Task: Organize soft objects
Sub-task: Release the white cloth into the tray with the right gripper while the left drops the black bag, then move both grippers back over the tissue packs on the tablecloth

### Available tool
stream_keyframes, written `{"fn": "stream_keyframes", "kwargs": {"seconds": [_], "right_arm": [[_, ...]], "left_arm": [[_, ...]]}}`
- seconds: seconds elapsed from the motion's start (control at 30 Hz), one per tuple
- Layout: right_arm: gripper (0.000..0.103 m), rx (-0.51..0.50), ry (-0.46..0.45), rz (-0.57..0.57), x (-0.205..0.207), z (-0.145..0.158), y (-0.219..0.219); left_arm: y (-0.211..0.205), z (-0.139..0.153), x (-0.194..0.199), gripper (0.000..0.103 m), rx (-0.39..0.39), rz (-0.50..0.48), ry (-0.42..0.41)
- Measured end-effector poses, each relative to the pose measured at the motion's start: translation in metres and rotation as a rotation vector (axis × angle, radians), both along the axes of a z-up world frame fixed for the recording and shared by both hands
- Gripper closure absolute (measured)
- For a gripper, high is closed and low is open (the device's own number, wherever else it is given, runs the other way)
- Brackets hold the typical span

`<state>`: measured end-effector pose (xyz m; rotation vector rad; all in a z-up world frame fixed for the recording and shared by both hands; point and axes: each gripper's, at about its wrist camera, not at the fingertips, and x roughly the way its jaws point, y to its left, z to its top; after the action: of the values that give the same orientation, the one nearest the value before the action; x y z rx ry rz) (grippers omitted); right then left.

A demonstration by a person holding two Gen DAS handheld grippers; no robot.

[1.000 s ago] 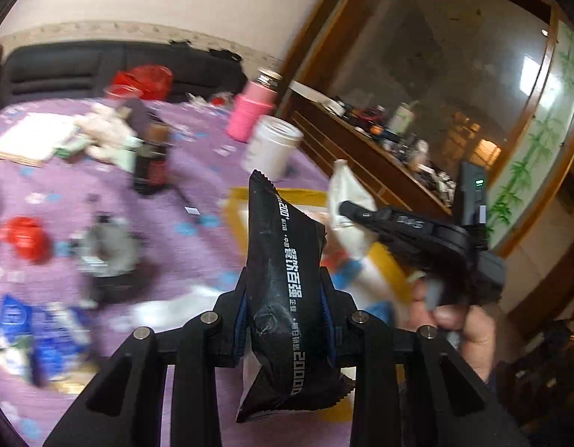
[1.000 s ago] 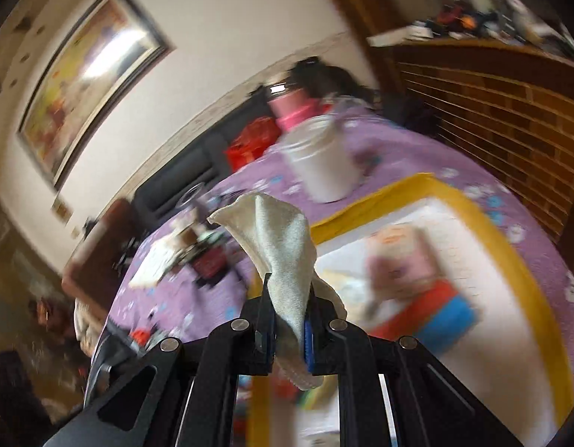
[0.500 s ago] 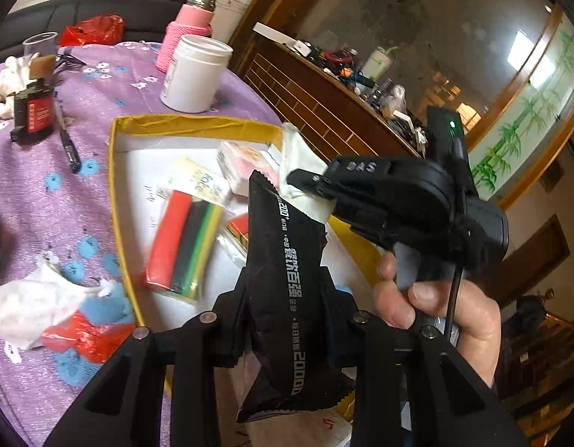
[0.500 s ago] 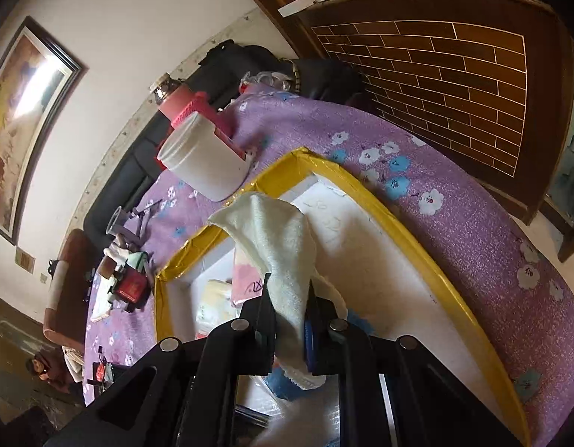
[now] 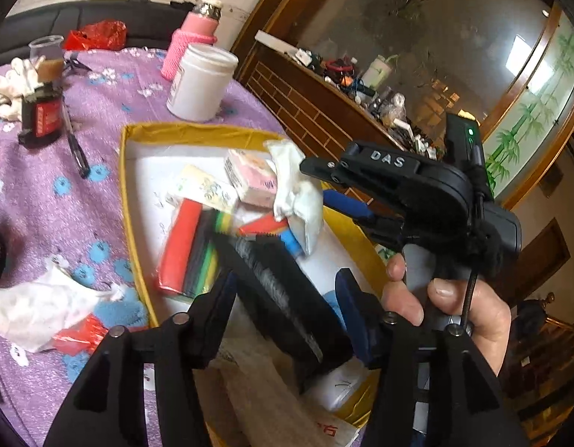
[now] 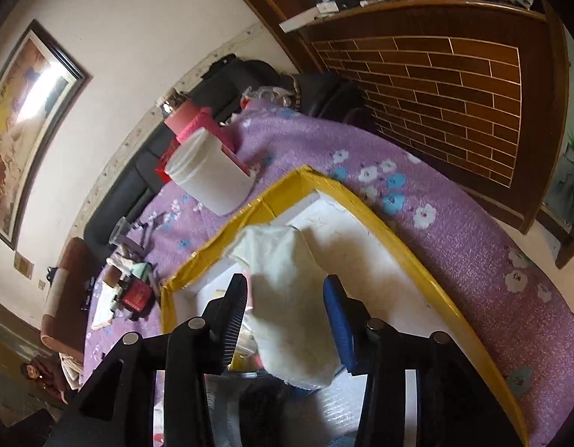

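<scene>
Between the left claw's parted jaws tilts a black packet.

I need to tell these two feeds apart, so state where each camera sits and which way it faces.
Left wrist: sits on the left tongs, looking down along them into the yellow-rimmed box; a black packet slips between its just-opened jaws; the right tongs and a hand show.
Right wrist: sits on the right tongs, facing the box's far corner; a white cloth lies loose between its just-opened jaws.
Shared: box, white jar, cloth.
</scene>
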<state>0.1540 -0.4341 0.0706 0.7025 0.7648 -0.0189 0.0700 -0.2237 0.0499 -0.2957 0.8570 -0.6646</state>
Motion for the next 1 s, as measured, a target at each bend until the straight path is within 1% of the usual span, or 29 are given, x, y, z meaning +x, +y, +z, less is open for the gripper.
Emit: {"fn": "stream_keyframes", "kwargs": {"seconds": [0.13, 0.23, 0.33, 0.47, 0.63, 0.73, 0.8, 0.9, 1.0], "right_arm": [[0.057, -0.006, -0.056, 0.004, -0.005, 0.01, 0.004], [0.057, -0.01, -0.12, 0.028, -0.01, 0.022, 0.01], [0.057, -0.028, -0.158, 0.065, -0.013, 0.03, 0.023], [0.057, -0.054, -0.178, 0.11, -0.015, 0.035, 0.04], [0.057, -0.112, -0.215, 0.182, -0.017, 0.043, 0.068], [0.056, -0.142, -0.223, 0.236, -0.02, 0.048, 0.088], [0.055, -0.139, -0.229, 0.277, -0.024, 0.051, 0.101], [0.048, -0.143, -0.254, 0.347, -0.036, 0.062, 0.127], [0.044, -0.137, -0.278, 0.418, -0.049, 0.069, 0.153]], "left_arm": [[0.008, 0.01, -0.004, 0.048, -0.003, 0.023, -0.02], [0.015, 0.017, -0.009, 0.048, -0.003, 0.04, -0.022], [0.024, 0.024, -0.015, 0.048, 0.003, 0.059, -0.034], [0.036, 0.03, -0.023, 0.047, 0.012, 0.075, -0.041], [0.056, 0.037, -0.04, 0.047, 0.031, 0.097, -0.051], [0.076, 0.043, -0.053, 0.047, 0.044, 0.127, -0.068], [0.093, 0.047, -0.062, 0.047, 0.055, 0.159, -0.077], [0.124, 0.05, -0.075, 0.046, 0.057, 0.205, -0.087], [0.157, 0.05, -0.087, 0.041, 0.069, 0.273, -0.1]]}}
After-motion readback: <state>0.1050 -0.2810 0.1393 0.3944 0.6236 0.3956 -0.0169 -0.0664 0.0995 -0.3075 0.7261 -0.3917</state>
